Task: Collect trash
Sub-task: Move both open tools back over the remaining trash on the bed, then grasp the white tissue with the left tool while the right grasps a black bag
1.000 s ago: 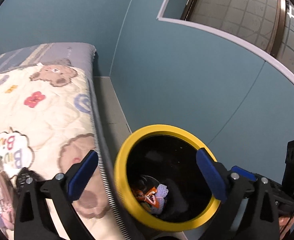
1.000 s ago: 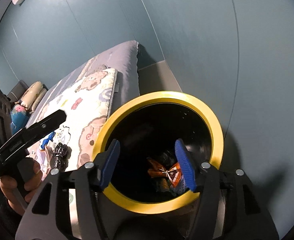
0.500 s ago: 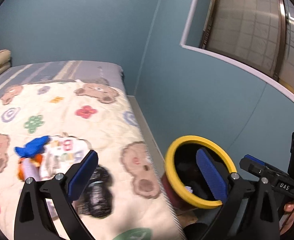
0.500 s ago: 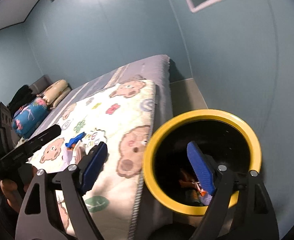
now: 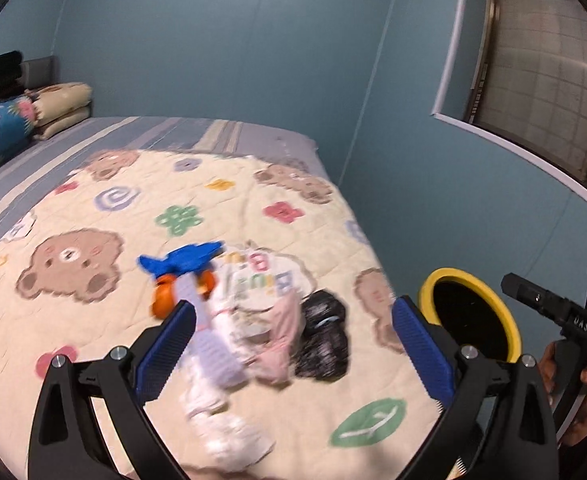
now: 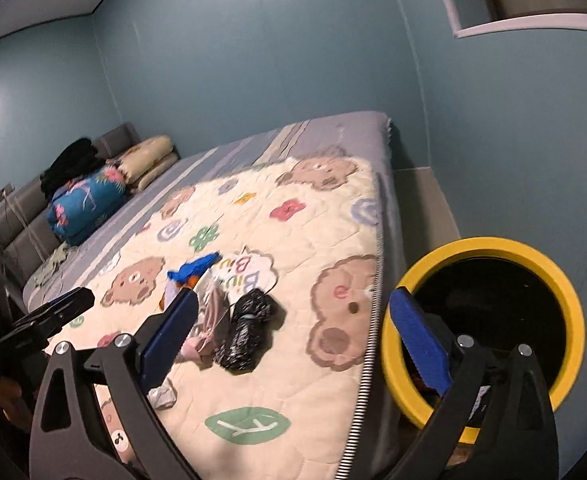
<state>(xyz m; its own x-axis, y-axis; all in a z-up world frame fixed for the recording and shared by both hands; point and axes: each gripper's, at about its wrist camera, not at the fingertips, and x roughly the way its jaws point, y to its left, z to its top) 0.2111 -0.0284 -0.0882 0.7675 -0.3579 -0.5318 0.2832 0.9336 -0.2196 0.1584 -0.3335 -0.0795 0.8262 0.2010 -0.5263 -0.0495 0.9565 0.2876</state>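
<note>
Loose trash lies in a heap on the bear-print quilt [image 5: 93,216]: a blue wrapper [image 5: 181,260], an orange piece [image 5: 163,304], a white wrapper [image 5: 213,360], a pink one [image 5: 277,344] and a black crinkled wrapper [image 5: 325,332]. My left gripper [image 5: 293,354] hangs open just short of the heap, nothing between its pads. The right gripper [image 6: 293,340] is above the bed's edge with its jaws opening and empty; the black wrapper [image 6: 245,332] and blue wrapper [image 6: 193,266] lie beyond it. A yellow-rimmed bin [image 6: 493,246] stands on the floor beside the bed, also visible as the bin [image 5: 429,284].
Folded bedding [image 6: 85,204] and pillows [image 6: 145,164] are stacked at the headboard. A crumpled silver scrap [image 6: 161,396] lies near the quilt's front. A narrow strip of floor [image 6: 421,200] runs between bed and blue wall. A window [image 5: 533,80] is at upper right.
Both views have swung left from the bin's mouth to the bed, so the bin now sits at the right edge. The right jaws have spread wider.
</note>
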